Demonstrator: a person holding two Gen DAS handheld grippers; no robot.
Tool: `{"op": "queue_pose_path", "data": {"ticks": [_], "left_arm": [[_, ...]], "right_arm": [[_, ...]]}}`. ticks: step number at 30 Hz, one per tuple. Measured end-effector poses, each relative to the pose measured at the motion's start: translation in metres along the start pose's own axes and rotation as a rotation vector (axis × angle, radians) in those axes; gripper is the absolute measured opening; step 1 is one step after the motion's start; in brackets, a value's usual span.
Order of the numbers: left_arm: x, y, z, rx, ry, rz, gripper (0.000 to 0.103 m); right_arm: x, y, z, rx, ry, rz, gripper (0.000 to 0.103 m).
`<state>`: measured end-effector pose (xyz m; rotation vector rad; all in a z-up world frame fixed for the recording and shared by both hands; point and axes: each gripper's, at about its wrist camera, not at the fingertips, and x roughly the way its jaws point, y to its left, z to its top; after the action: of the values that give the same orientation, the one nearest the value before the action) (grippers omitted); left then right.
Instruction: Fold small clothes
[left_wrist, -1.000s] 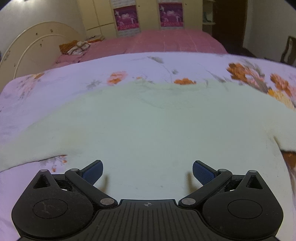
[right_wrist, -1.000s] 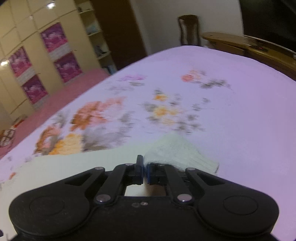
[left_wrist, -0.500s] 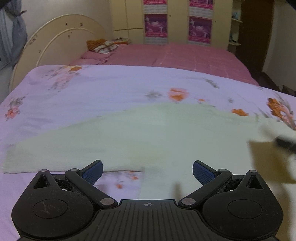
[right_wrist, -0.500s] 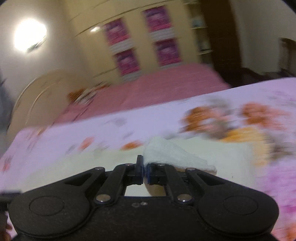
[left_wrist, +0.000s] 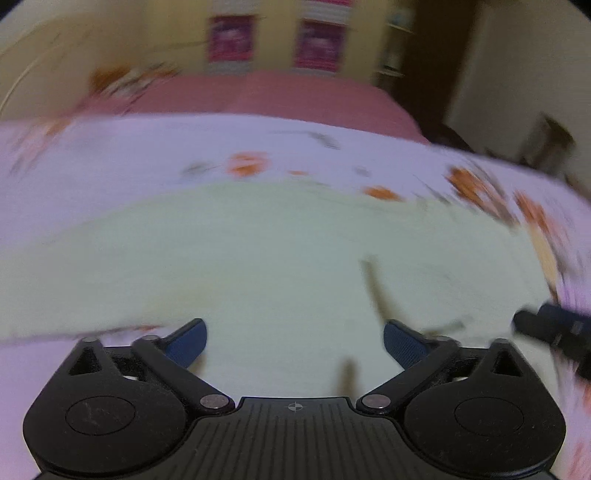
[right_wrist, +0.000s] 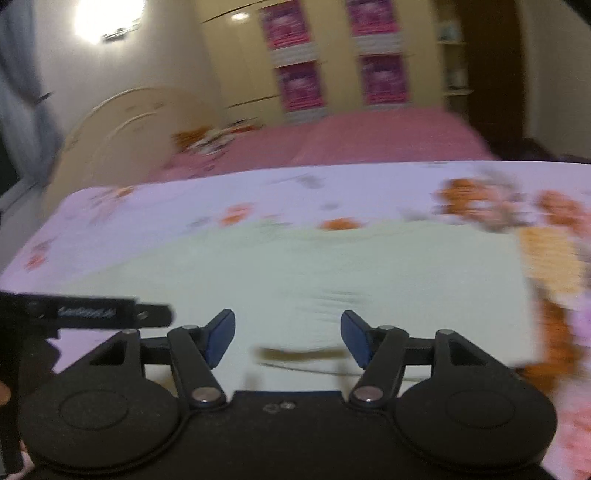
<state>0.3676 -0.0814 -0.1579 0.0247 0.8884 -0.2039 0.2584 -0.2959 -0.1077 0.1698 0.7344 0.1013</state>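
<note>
A pale green garment (left_wrist: 258, 251) lies flat on the floral bedsheet; it also shows in the right wrist view (right_wrist: 314, 266). My left gripper (left_wrist: 294, 341) is open and empty, low over the garment's near part. My right gripper (right_wrist: 288, 338) is open and empty, just above the garment. The right gripper's body shows at the right edge of the left wrist view (left_wrist: 550, 328). The left gripper's body shows at the left of the right wrist view (right_wrist: 85, 314). Both views are blurred by motion.
The lilac floral bedsheet (left_wrist: 110, 162) spreads around the garment. A pink bed (right_wrist: 332, 140) with a small pile of clothes (right_wrist: 207, 138) lies beyond. A cream headboard (right_wrist: 110, 129) and wardrobe doors with posters (right_wrist: 295, 55) stand behind.
My right gripper has opened and let go of the garment's sleeve, which it carried over the body of the garment. The left gripper stayed open and swung slightly over the garment.
</note>
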Motion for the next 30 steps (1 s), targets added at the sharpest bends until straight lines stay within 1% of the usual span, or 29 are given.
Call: {"op": "queue_pose_path", "data": {"ticks": [1,2,3,4,8,10,12,15,16,17,18,19,22,26,30], "left_arm": [[0.005,-0.014,-0.002,0.056,0.009,-0.012,0.077],[0.012,-0.027,-0.004,0.095,0.025,-0.025,0.074],[0.018,-0.036,-0.006,0.11,0.034,-0.03,0.066],[0.024,-0.041,-0.007,0.115,0.031,-0.036,0.061],[0.035,-0.055,-0.003,0.113,0.006,-0.031,0.061],[0.039,-0.057,-0.002,0.109,0.003,-0.032,0.061],[0.041,-0.058,-0.004,0.096,-0.018,-0.027,0.061],[0.041,-0.055,-0.008,0.032,-0.063,-0.059,0.061],[0.044,-0.052,-0.008,0.009,-0.075,-0.055,0.059],[0.047,-0.049,-0.008,-0.013,-0.084,-0.048,0.051],[0.048,-0.045,-0.007,-0.036,-0.091,-0.052,0.029],[0.049,-0.04,-0.005,-0.072,-0.098,-0.068,0.018],[0.048,-0.032,-0.002,-0.134,-0.129,-0.071,0.004],[0.039,-0.013,0.0,-0.228,-0.199,-0.074,0.004],[0.031,0.019,0.0,-0.32,-0.228,-0.054,0.004]], "right_arm": [[-0.007,-0.013,-0.003,0.028,0.001,-0.02,0.063],[-0.015,-0.024,-0.007,0.058,0.001,-0.039,0.065],[-0.023,-0.036,-0.012,0.086,-0.001,-0.056,0.066],[-0.031,-0.045,-0.018,0.11,-0.002,-0.072,0.066],[-0.042,-0.07,-0.032,0.161,0.003,-0.116,0.067],[-0.045,-0.075,-0.036,0.177,0.001,-0.125,0.067],[-0.048,-0.081,-0.04,0.192,0.001,-0.131,0.068],[-0.037,-0.084,-0.04,0.194,0.013,-0.142,0.068],[-0.034,-0.085,-0.04,0.197,0.013,-0.145,0.068],[-0.032,-0.086,-0.039,0.201,0.012,-0.145,0.068],[-0.029,-0.087,-0.038,0.202,0.01,-0.146,0.068],[-0.025,-0.088,-0.037,0.199,0.007,-0.155,0.068],[-0.015,-0.09,-0.034,0.177,0.012,-0.194,0.068],[-0.002,-0.094,-0.032,0.166,0.029,-0.235,0.068],[0.008,-0.093,-0.031,0.146,0.037,-0.244,0.068]]}}
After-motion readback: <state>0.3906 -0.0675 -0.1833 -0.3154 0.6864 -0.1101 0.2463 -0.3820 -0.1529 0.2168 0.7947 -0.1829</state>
